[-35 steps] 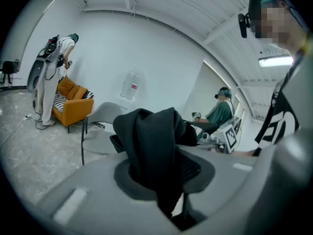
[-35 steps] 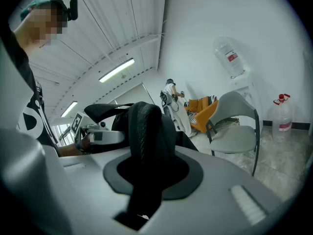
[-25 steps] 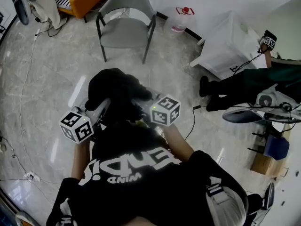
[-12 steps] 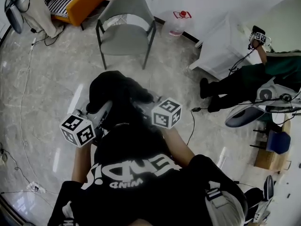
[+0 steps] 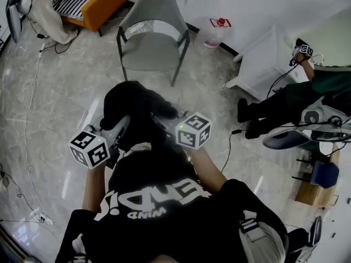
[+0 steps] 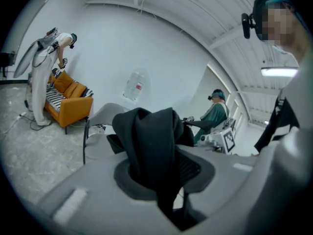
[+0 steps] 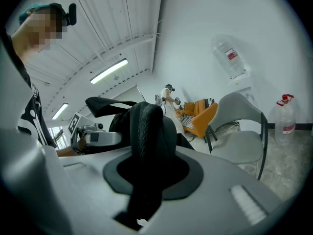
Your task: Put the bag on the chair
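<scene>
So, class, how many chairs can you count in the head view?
2: a grey chair beyond the carried bag, and an orange armchair at top left. The seated person at right may hide another.

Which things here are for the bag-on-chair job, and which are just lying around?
For the job:
black bag, gripped by the left claw and right claw
grey chair

Just lying about:
orange armchair
water bottle
white cabinet
</scene>
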`<control>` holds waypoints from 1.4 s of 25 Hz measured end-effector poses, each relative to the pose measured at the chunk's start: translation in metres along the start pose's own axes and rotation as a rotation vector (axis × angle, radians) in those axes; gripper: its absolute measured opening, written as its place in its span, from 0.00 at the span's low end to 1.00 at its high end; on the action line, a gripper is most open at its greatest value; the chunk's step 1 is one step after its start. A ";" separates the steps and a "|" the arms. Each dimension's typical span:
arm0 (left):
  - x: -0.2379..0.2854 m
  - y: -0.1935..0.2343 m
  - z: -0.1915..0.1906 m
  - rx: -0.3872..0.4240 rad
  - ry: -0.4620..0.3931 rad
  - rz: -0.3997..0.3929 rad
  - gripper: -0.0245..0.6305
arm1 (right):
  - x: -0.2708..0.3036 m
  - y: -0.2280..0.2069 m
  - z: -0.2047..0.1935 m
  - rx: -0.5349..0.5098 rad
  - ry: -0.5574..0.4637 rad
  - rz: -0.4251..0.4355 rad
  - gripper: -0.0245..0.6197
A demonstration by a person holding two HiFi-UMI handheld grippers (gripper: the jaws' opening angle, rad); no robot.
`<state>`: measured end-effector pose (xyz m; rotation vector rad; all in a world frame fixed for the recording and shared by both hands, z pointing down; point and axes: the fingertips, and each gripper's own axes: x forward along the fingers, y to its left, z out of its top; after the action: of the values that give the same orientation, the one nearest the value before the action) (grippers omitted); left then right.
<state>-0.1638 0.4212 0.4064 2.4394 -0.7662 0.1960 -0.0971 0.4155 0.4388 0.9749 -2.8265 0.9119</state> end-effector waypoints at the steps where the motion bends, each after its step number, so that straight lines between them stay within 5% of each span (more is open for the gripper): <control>1: 0.007 0.006 0.006 0.001 0.002 0.002 0.17 | 0.005 -0.008 0.006 0.001 0.000 0.005 0.15; 35: 0.218 0.129 0.174 -0.029 -0.067 0.128 0.17 | 0.086 -0.233 0.192 -0.071 0.053 0.113 0.15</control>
<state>-0.0614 0.1316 0.3888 2.3819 -0.9494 0.1513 -0.0014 0.1170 0.4186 0.7785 -2.8722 0.8267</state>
